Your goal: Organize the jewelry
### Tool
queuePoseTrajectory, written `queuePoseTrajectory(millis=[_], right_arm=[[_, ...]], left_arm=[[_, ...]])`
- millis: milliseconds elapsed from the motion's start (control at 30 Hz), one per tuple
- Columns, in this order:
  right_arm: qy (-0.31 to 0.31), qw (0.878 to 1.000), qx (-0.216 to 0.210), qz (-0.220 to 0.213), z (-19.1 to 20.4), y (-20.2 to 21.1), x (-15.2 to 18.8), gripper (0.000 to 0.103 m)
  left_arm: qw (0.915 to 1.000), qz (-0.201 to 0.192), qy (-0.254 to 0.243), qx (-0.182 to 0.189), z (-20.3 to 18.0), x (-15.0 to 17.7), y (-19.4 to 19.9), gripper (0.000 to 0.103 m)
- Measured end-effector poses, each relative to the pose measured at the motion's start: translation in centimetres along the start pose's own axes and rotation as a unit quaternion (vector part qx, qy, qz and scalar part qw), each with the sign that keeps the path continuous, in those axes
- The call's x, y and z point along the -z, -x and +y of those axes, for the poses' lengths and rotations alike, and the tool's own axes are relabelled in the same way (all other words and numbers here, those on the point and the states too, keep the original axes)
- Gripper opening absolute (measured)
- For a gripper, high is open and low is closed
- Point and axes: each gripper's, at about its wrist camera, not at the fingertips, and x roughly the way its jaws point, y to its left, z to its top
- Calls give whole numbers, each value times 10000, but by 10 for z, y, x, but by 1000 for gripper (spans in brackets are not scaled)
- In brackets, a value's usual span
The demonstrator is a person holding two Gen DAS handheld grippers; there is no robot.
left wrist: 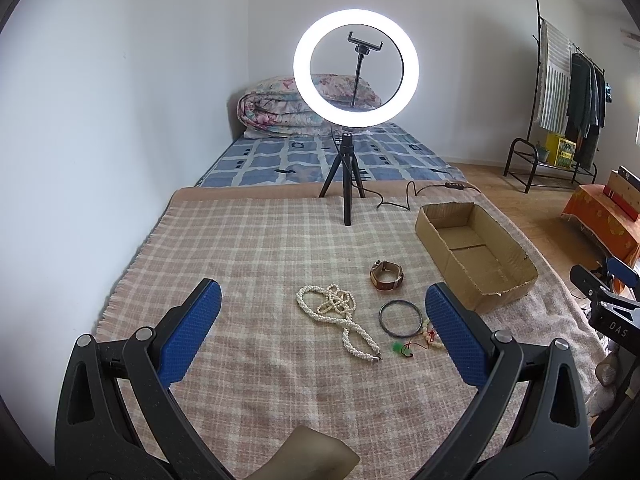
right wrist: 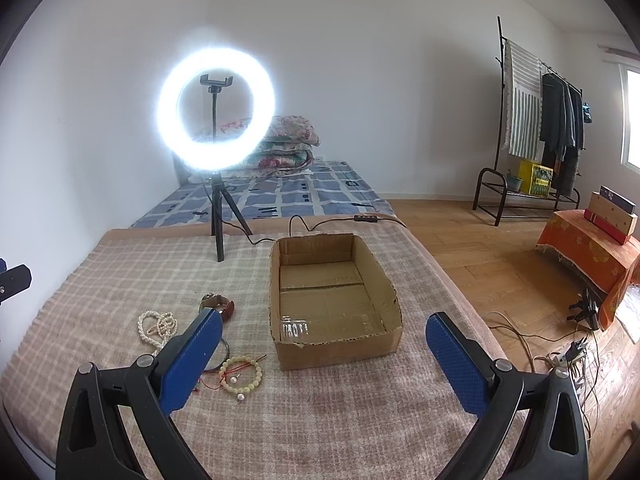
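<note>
Jewelry lies on a plaid blanket [left wrist: 260, 264]: a white pearl necklace [left wrist: 336, 316], a brown-strapped watch [left wrist: 386, 275], a dark bangle [left wrist: 400, 317] and a red cord with a green charm [left wrist: 404, 347]. An empty cardboard box [left wrist: 476, 252] sits to their right. My left gripper [left wrist: 322, 320] hovers open above the necklace, holding nothing. In the right wrist view the box [right wrist: 336, 300] is straight ahead, with a cream bead bracelet [right wrist: 242, 374], the watch [right wrist: 219, 305] and the necklace [right wrist: 157, 330] at left. My right gripper [right wrist: 324, 352] is open and empty near the box's front wall.
A lit ring light on a tripod [left wrist: 356, 64] stands at the blanket's far edge, its cable [left wrist: 416, 196] trailing right. A bed with a folded quilt [left wrist: 280, 112] lies behind. A clothes rack [left wrist: 568, 96], an orange-covered stand [right wrist: 592, 256] and floor cables [right wrist: 560, 352] are at right.
</note>
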Motion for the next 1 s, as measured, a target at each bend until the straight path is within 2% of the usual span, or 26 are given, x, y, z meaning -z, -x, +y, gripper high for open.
queuePoseTrajectory(millis=[667,833,1000], right_arm=[[17,9999,-28,103,3,-8,1,103],[-67,9996,-182,223,1,-15,2,103],[-105,9986,-464,239,0,-23,8,103]], left_arm=[[9998,114,66,-124,11,6,-14,103],[9995,61,183,-259,22,-4,-18,103],[9988,213,359,-249,42,-20,-33,103]])
